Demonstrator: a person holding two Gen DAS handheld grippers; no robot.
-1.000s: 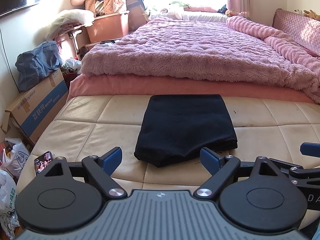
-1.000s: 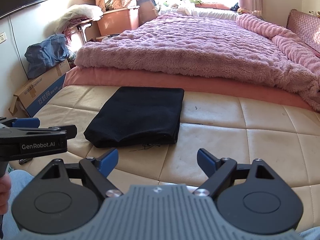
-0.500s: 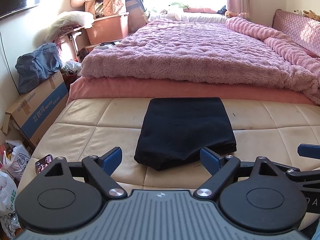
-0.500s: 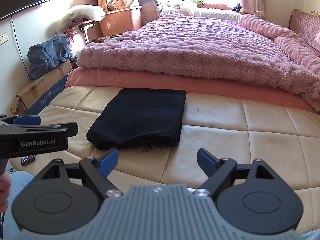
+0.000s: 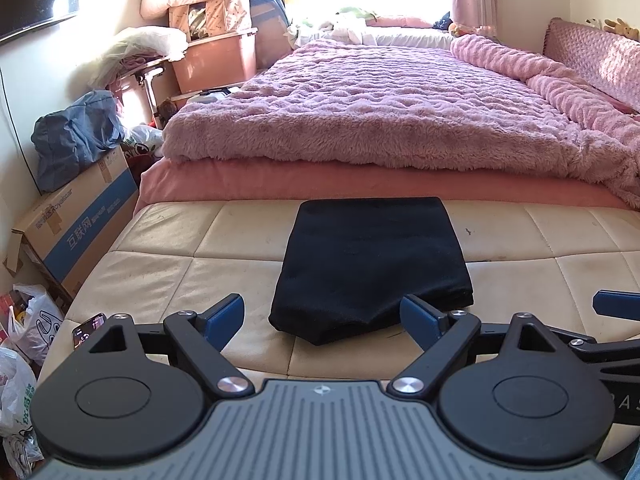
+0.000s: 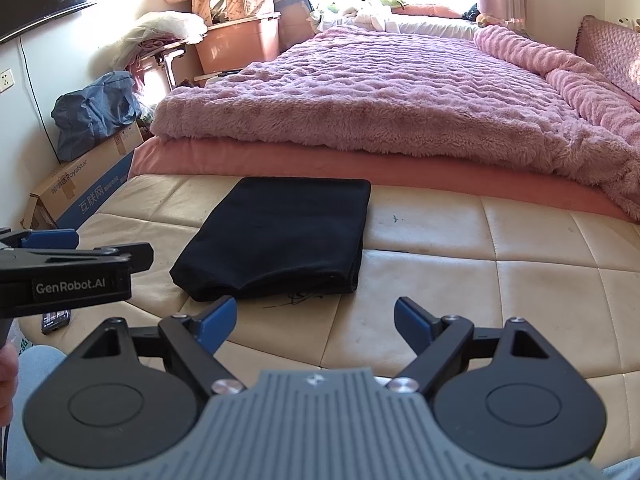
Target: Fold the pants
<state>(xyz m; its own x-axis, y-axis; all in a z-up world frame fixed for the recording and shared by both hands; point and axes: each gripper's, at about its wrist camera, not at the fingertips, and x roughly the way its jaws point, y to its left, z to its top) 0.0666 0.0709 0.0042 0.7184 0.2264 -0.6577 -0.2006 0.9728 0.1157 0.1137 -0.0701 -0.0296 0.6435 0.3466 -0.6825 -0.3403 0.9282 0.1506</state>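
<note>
A pair of black fabric pants [image 5: 374, 264], folded into a compact, roughly rectangular bundle, is lying flat on a cream quilted leather mattress surface [image 5: 168, 280], its far edge sitting just beside the pink sheet under a fluffy mauve fleece blanket [image 5: 380, 112] that is spreading toward twelve o'clock. In the left wrist view, the left gripper [image 5: 322, 314] with its black arms and blue fingertip pads is hovering with both fingers spread wide apart and holding nothing, the near edge of the pants lying between the fingertips but beyond them. In the right wrist view, the right gripper [image 6: 314, 316] is likewise hanging with its fingers spread apart and gripping nothing; the pants [image 6: 280, 236] are sitting at about eleven o'clock from it, apart from both pads. The left gripper's black body is showing at nine o'clock in that view. A dark smartphone [image 6: 55, 320] is lying on the mattress edge at eight o'clock, and a blue-and-brown cardboard box [image 5: 76, 236] is standing on the floor at ten o'clock.
</note>
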